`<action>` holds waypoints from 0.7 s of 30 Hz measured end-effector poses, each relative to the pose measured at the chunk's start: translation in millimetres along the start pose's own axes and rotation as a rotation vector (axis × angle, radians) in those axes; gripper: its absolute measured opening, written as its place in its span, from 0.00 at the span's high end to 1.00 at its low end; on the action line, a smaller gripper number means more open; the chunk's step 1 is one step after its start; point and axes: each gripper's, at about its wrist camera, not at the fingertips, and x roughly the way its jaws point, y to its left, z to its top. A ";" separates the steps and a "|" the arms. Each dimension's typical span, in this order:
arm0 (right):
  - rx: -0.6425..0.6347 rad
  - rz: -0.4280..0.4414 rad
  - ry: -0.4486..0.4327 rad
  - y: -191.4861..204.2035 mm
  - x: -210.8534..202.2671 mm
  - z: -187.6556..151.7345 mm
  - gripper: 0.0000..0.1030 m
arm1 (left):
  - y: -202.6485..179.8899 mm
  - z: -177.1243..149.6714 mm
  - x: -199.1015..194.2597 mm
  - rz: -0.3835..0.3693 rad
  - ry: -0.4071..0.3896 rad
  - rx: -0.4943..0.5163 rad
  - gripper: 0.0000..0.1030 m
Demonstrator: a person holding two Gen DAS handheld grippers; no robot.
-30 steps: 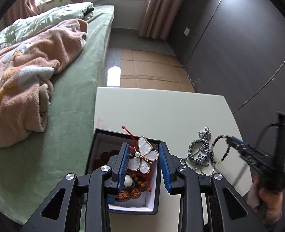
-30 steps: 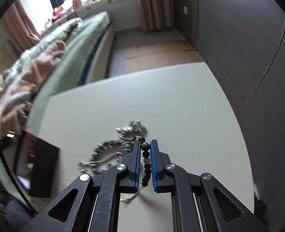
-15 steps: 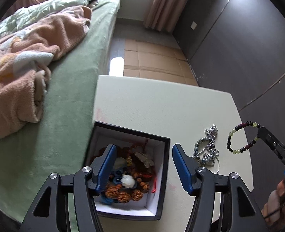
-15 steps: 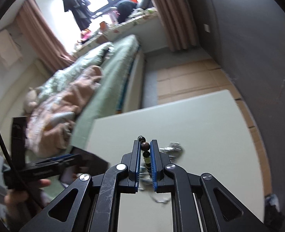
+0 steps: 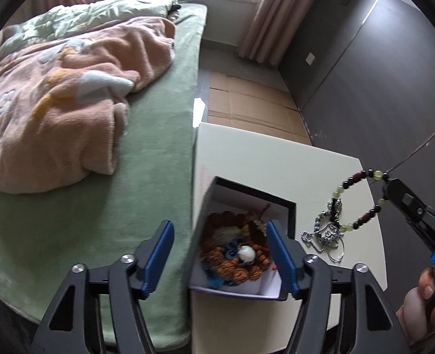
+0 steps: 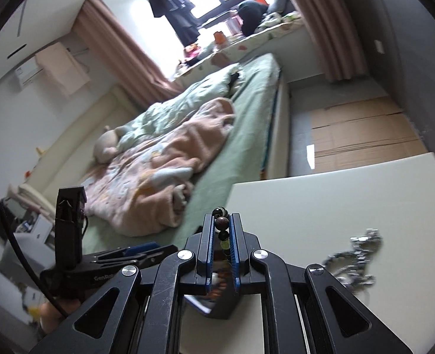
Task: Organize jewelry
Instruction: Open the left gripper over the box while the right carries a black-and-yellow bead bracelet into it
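A black box [image 5: 253, 195] with a white lining stands at the near left corner of the white table [image 5: 261, 159], holding brown beads and other jewelry. My left gripper [image 5: 219, 250] hovers over the box's left wall, its jaws opening, with nothing pressed between the pads. My right gripper [image 6: 220, 230] is shut on a bracelet of dark red and pale green beads [image 6: 221, 223]. In the left wrist view the bracelet [image 5: 354, 177] hangs in the air from the right gripper's tip [image 5: 390, 188], above a pile of silver chains [image 5: 326, 233] on the table.
A bed with a green cover [image 5: 129, 177] and a pink blanket [image 5: 55, 112] adjoins the table's left edge. A dark wall [image 5: 379, 88] runs along the right. Cardboard [image 5: 247, 103] covers the floor beyond the table. The silver chains [image 6: 356, 253] lie right of the right gripper.
The left gripper opened, dropping the butterfly pendant into the box, and shifted left. The right gripper lifted the beaded bracelet off the chain pile and swung up toward the box.
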 end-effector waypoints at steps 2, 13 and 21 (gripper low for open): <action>-0.007 0.007 0.013 5.7 10.1 -1.8 0.89 | 5.0 -0.4 -4.6 0.001 -0.012 -0.013 0.31; -0.010 0.050 0.166 23.0 77.4 -15.8 0.53 | 33.9 -3.6 -26.5 0.014 -0.071 -0.072 0.17; 0.023 0.038 0.114 9.3 46.4 -10.2 0.27 | 24.7 -4.7 -39.9 -0.026 -0.141 -0.052 0.00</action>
